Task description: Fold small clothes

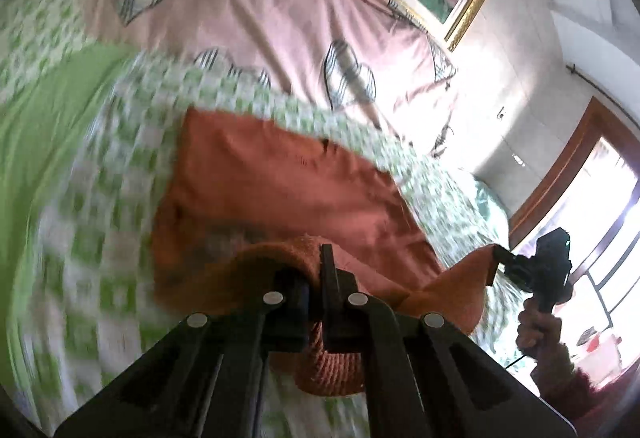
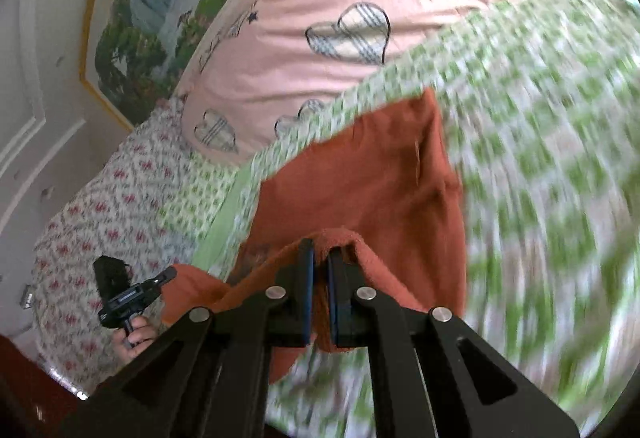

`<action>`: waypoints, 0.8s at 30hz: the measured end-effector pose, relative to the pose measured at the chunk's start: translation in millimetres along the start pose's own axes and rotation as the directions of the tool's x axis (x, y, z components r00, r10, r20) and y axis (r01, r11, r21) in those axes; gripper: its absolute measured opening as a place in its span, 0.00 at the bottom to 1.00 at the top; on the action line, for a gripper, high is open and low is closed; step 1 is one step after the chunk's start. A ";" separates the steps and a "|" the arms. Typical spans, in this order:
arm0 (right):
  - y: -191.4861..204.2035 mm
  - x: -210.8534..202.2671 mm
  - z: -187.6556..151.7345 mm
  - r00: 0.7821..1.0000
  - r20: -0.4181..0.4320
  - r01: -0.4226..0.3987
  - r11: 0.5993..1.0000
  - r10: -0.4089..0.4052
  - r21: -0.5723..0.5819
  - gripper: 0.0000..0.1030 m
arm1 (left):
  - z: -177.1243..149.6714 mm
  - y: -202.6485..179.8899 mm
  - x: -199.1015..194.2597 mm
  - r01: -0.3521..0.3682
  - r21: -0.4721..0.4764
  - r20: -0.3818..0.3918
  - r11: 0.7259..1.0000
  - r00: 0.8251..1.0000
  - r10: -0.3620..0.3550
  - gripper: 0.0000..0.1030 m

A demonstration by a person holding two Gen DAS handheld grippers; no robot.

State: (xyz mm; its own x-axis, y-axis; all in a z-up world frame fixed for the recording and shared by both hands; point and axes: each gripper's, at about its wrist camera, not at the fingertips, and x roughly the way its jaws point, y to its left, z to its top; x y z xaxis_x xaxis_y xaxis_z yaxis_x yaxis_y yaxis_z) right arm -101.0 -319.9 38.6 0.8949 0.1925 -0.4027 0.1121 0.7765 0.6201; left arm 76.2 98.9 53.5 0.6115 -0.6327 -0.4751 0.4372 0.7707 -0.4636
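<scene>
Both grippers, left point(image 1: 316, 278) and right point(image 2: 320, 270), fingers pinched on orange garment's point(image 1: 280, 189) near edge; rest lies beyond on bed point(image 1: 100, 165).

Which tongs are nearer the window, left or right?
Right. The right tongs grip the orange cloth at its corner on the window side. The left tongs clamp its other end, farther from the window.

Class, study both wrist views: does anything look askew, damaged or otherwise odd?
Nothing looks damaged. The orange garment is half lifted off the green checked bedspread, its near edge pinched by the left hand-held gripper and right hand-held gripper, mid-fold.
</scene>
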 end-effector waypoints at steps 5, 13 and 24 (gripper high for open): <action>-23.0 60.2 68.1 0.997 0.000 0.074 0.997 -0.074 -0.005 0.07 | 59.2 19.7 67.0 -0.021 0.016 -0.006 1.000 1.000 0.021 0.01; -75.2 154.5 128.5 0.978 -0.073 0.201 0.979 -0.198 0.042 0.07 | 113.3 72.8 186.4 -0.115 0.003 -0.124 0.993 0.986 0.114 0.02; -108.6 175.0 134.1 0.941 -0.138 0.320 0.945 -0.309 0.067 0.37 | 99.9 98.0 200.3 -0.148 0.060 -0.220 0.987 0.963 0.158 0.19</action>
State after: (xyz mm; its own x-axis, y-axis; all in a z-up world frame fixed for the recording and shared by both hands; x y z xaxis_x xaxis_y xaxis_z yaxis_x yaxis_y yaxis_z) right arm 101.3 -451.0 -8.9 0.7476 0.0241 -0.6637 0.4215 0.7551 0.5021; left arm 307.4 55.3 -12.4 0.5126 -0.5040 -0.6952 0.3806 0.8591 -0.3422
